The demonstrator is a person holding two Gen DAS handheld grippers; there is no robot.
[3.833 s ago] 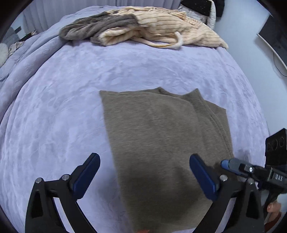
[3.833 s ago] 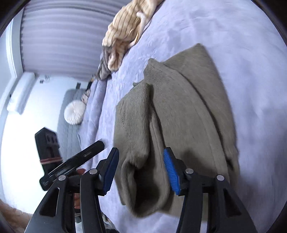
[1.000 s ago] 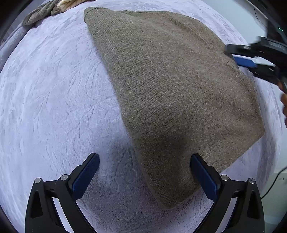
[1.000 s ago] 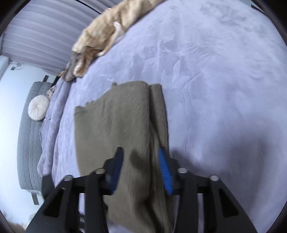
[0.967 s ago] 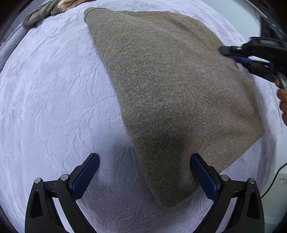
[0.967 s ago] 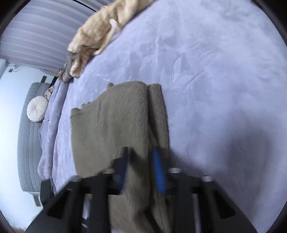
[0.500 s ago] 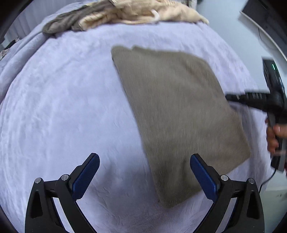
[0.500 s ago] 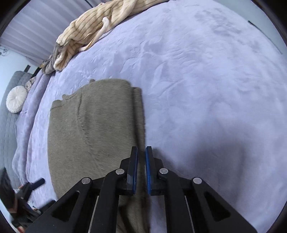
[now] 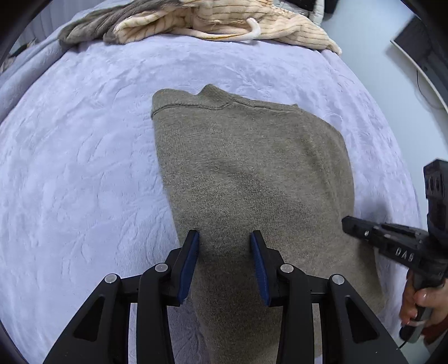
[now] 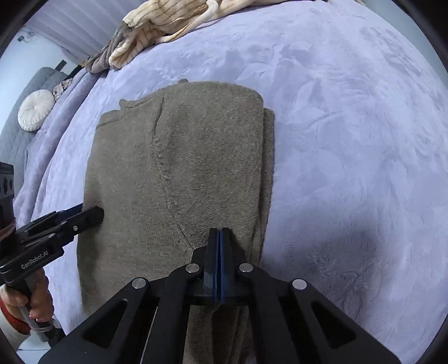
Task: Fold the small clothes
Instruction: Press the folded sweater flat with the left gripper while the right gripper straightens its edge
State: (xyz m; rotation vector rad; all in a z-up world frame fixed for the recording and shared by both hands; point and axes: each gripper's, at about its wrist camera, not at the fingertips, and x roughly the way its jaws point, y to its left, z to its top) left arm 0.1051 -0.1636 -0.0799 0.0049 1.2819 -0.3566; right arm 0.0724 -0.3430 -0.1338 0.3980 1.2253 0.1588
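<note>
Fuzzy olive sweater (image 9: 252,179) lies folded on lavender blanket (image 9: 84,156); striped garment pile (image 9: 224,22) beyond. Left gripper (image 9: 224,238) parted astride the knit; right gripper (image 10: 219,232) clenched on nothing visible.

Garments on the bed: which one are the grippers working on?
The olive-brown sweater, lying flat mid-bed under both grippers. The cream striped garment and grey garment lie bunched at the far edge, untouched.

I count one olive sweater (image 9: 252,173) on one bed (image 9: 84,168) — two grippers, left (image 9: 225,246) and right (image 10: 219,238) — one clothes pile (image 9: 210,19), one round cushion (image 10: 35,109).
</note>
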